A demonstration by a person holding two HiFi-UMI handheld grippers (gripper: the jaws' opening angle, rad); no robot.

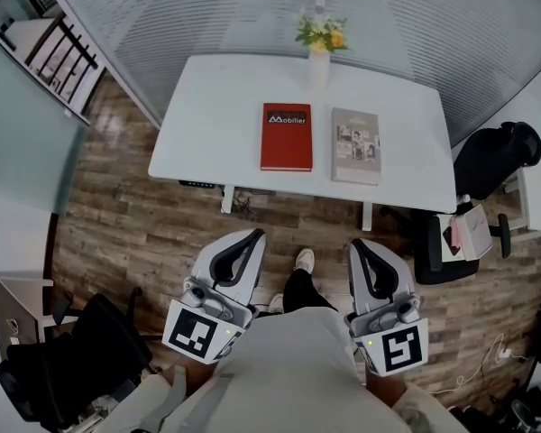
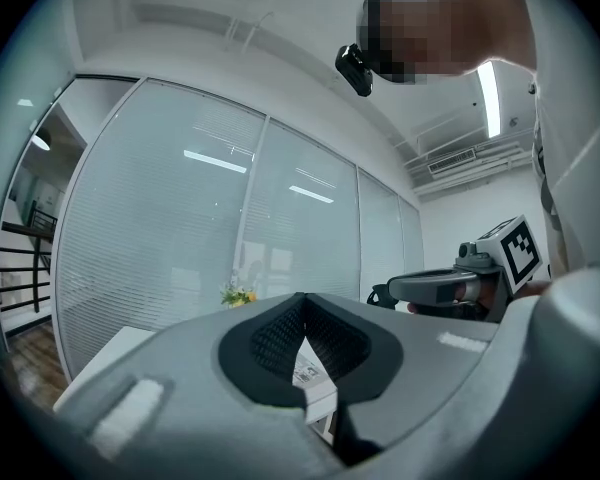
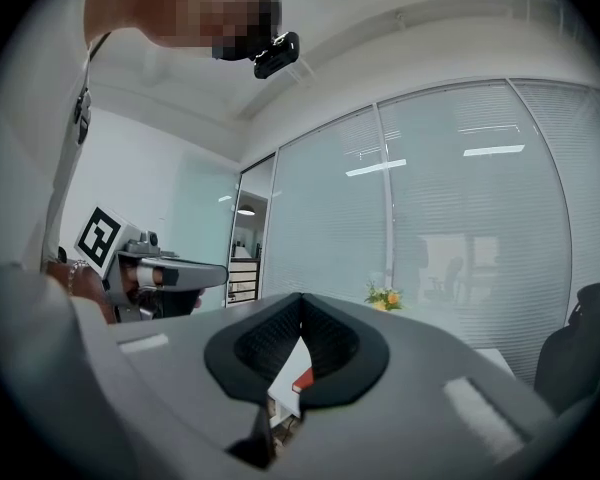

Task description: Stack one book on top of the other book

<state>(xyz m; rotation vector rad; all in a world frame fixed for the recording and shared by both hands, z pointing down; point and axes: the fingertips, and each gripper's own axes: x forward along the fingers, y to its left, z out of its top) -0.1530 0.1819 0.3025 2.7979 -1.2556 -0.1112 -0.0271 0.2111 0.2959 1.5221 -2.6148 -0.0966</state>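
Left claw [image 1: 254,235] and right claw [image 1: 359,244] are each shut tight with nothing between the pads, pointing level above the wooden plank floor [image 1: 117,224], well apart from the white desk [image 1: 212,115]. On that desk two books lie flat, side by side with a narrow gap: a red book [image 1: 287,138] with a dark title band and white lettering near its top, at the left, and a grey-beige book [image 1: 355,147] with small photographs on its cover, at the right. Neither is stacked. A white vase of yellow flowers [image 1: 318,61] stands behind them.
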